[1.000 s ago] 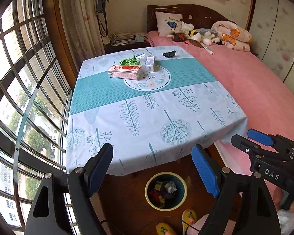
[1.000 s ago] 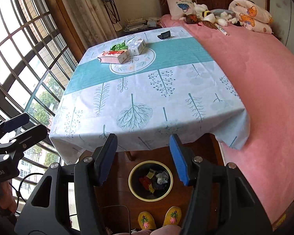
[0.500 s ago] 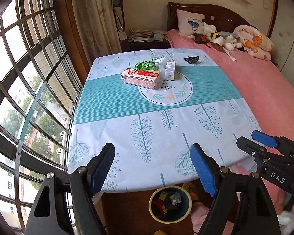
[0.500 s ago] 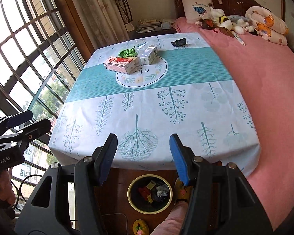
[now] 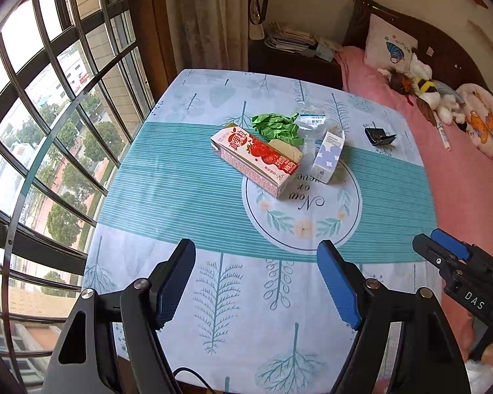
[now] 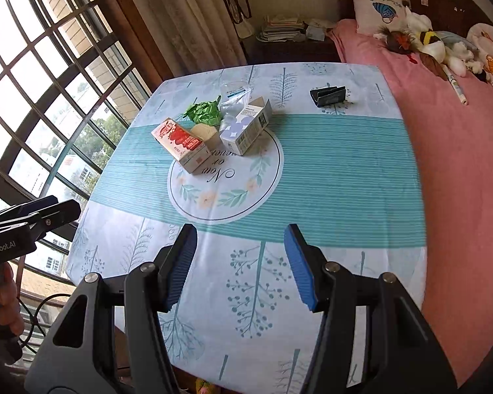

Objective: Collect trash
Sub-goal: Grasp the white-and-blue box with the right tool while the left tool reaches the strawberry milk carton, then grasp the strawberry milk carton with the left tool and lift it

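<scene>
While both tongs, left gripper (image 5: 256, 282) and right gripper (image 6: 240, 266), are hanging spread and empty above the tablecloth's (image 5: 180, 197) bare near edge, the strawberry carton (image 5: 256, 161) is lying well beyond them.

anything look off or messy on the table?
Yes: litter clustered mid-table. A strawberry carton lies on its side, a small blue box sits opened, crumpled green paper and a clear plastic bag behind them.

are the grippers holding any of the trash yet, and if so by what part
Nothing is held. The left gripper and right gripper are both open over the tablecloth, short of the strawberry carton.
</scene>
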`<state>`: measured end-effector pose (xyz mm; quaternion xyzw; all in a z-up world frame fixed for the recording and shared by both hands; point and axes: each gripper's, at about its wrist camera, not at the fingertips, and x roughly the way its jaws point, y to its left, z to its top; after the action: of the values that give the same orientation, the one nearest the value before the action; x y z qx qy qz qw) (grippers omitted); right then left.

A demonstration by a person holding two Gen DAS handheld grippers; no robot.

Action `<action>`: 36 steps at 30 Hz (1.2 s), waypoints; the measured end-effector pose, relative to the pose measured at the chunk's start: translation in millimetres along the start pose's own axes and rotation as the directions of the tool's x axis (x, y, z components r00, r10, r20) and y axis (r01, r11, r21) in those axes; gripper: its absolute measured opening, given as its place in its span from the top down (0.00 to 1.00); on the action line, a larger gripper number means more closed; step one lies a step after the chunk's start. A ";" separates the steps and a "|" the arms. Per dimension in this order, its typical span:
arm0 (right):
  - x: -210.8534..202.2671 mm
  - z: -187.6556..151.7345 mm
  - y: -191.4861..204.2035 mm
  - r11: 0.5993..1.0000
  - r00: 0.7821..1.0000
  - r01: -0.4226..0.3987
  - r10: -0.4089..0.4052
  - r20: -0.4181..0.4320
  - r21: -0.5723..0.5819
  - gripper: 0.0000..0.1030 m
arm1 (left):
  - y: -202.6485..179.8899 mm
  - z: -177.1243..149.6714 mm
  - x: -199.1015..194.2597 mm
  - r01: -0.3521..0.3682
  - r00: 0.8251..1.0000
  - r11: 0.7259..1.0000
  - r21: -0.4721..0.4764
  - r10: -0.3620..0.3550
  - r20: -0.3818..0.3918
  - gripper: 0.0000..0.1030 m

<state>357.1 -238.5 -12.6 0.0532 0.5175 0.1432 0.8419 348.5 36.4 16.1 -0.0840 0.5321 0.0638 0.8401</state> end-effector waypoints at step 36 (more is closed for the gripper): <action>241.8 126.0 -11.6 1.000 0.972 0.011 -0.012 -0.233 -0.007 0.63 | 14.1 137.0 227.7 -0.165 0.969 0.936 -0.310 0.095 -0.230 0.27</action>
<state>573.4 -170.5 -164.6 0.0307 0.6126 0.1451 0.7763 563.6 82.8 -133.5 -0.1927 0.6048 0.1974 0.7471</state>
